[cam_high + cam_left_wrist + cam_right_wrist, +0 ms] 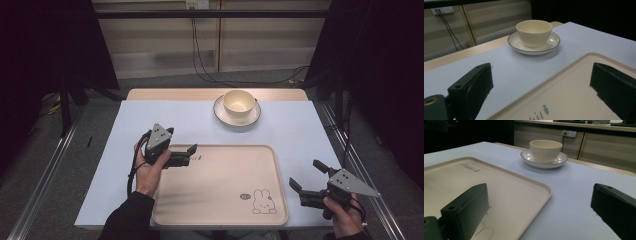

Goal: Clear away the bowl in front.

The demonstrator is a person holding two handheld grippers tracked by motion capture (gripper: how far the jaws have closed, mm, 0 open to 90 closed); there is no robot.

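Dark curtains flanked a pale wood-panelled wall with cables hanging from a socket, and before it stood a table (pixel 125 150) under a light blue-grey cover. In the high view, a cream tray (pixel 220 210) with a small rabbit print near its 5 o'clock corner lay at the near middle of the table, and toward 12 o'clock from it, well apart, a cream bowl (pixel 239 101) sat upright on a white saucer (pixel 222 117) with a thin dark rim. The left gripper (pixel 192 152) hovered over the tray's 10 o'clock corner, held by the left hand (pixel 150 167), its jaws spread and holding nothing. The right gripper (pixel 307 176) sat at about 4 o'clock off the tray's right edge, above the bare cover, gripped by the right hand (pixel 345 217), its jaws likewise parted and empty. In the left gripper view, the two black jaws stood wide apart at the bottom, straddling the tray's (pixel 574 95) rim, with the bowl (pixel 534 32) at 12 o'clock ahead: smooth, plain, glossy, empty as far as its inside showed, centred on the saucer (pixel 554 41). In the right gripper view, the jaws were again released, one over the tray (pixel 499 187) and one over the cover, and the bowl (pixel 545 150) on its saucer (pixel 562 160) stood at about 12 o'clock, near the table's far edge.
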